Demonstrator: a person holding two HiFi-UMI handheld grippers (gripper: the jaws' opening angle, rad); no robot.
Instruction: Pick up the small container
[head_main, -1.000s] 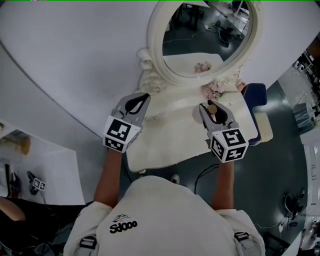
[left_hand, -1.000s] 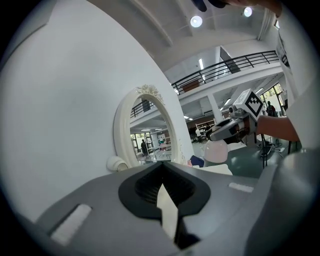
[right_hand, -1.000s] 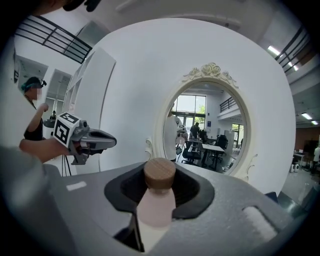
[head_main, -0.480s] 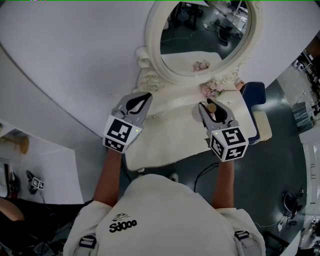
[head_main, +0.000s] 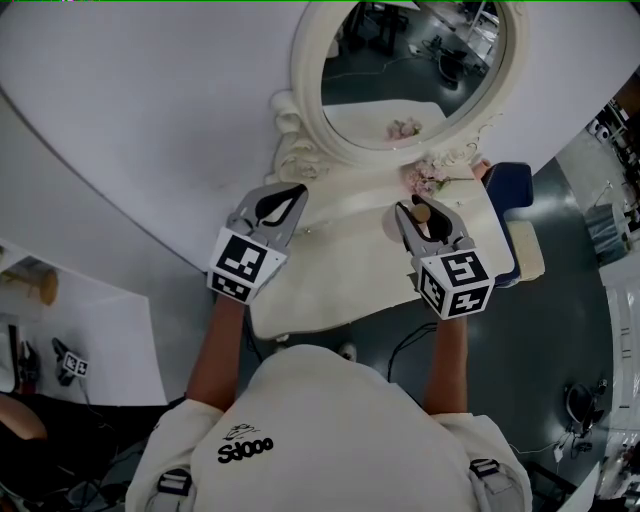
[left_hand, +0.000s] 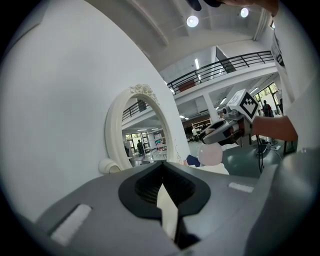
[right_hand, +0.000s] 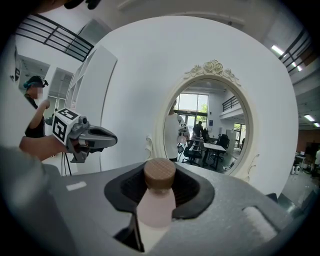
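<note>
Small container (right_hand: 156, 207) is showing a pale pink body and brown ribbed cap. Right gripper (head_main: 420, 212) is reading grey with black lining (cube carrying black-and-white squares). Mirror frame (head_main: 307, 90) and table (head_main: 340, 270) are appearing cream.

The small container (right_hand: 156, 202) is a little bottle of pale pink, frosted material with a round, ribbed wooden cap (right_hand: 159, 173). It stands upright in the lower middle of the right gripper view. The jaws of the right gripper (right_hand: 158, 199) clamp its body and the cap rises clear above them. In the head view it sits right of centre.
</note>
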